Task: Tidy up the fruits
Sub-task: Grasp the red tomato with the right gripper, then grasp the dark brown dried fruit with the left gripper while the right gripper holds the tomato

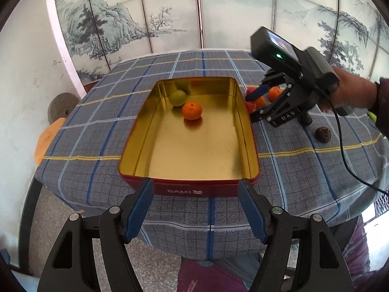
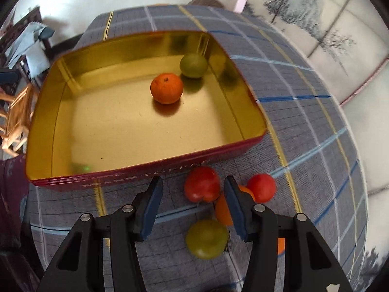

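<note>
A red tin (image 1: 184, 191) with a gold inside stands on the checked cloth. In it lie an orange (image 1: 192, 110) and a green fruit (image 1: 178, 98), side by side at the far end. My left gripper (image 1: 195, 194) is open at the tin's near wall, holding nothing. In the right wrist view the tin (image 2: 145, 170) is ahead, with the orange (image 2: 166, 88) and green fruit (image 2: 193, 65) inside. My right gripper (image 2: 192, 189) hangs open over loose fruit beside the tin: a red apple (image 2: 203, 183), a green fruit (image 2: 206, 238), a partly hidden orange (image 2: 222, 210), a red fruit (image 2: 261, 187). No pad touches any fruit.
A dark brown round fruit (image 1: 322, 134) lies alone on the cloth at the right, near a black cable (image 1: 345, 155). A person's hand (image 1: 352, 92) holds the right gripper (image 1: 255, 103). An orange stool (image 1: 46, 141) stands off the table's left edge. A painted screen stands behind the table.
</note>
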{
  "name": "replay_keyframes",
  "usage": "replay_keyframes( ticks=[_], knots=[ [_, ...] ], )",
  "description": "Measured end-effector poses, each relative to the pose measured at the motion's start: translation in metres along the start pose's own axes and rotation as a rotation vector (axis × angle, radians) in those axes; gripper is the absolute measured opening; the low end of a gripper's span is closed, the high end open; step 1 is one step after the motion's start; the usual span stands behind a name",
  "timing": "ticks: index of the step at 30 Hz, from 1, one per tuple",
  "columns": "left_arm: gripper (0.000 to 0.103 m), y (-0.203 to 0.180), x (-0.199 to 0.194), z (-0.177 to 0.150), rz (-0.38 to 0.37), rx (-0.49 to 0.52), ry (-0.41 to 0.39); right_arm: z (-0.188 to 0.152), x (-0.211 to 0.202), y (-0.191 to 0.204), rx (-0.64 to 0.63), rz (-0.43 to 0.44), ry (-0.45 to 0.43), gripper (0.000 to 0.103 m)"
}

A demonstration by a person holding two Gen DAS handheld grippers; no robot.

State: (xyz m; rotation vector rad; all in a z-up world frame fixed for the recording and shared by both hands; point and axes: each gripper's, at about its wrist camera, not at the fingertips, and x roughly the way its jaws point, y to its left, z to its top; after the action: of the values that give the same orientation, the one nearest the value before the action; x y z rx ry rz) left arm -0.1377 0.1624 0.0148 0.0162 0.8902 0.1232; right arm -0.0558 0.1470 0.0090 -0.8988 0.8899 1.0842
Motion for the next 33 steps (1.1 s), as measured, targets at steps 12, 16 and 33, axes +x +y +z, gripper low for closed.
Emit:
replay_keyframes(
  ticks=[12, 16, 33],
  knots=[
    [0.072, -0.021, -0.002, 0.006, -0.034, 0.044, 0.003, -0.102, -0.099, -0.01, 0.431, -0.045, -0.312, 0.028],
    [0.072, -0.039, -0.003, 0.017, -0.109, 0.081, 0.011, -0.191, -0.132, -0.015, 0.642, -0.152, -0.362, 0.028],
    [0.072, -0.179, 0.065, 0.076, -0.402, 0.114, 0.089, -0.34, -0.117, -0.051, 1.004, -0.217, -0.371, 0.029]
  ],
)
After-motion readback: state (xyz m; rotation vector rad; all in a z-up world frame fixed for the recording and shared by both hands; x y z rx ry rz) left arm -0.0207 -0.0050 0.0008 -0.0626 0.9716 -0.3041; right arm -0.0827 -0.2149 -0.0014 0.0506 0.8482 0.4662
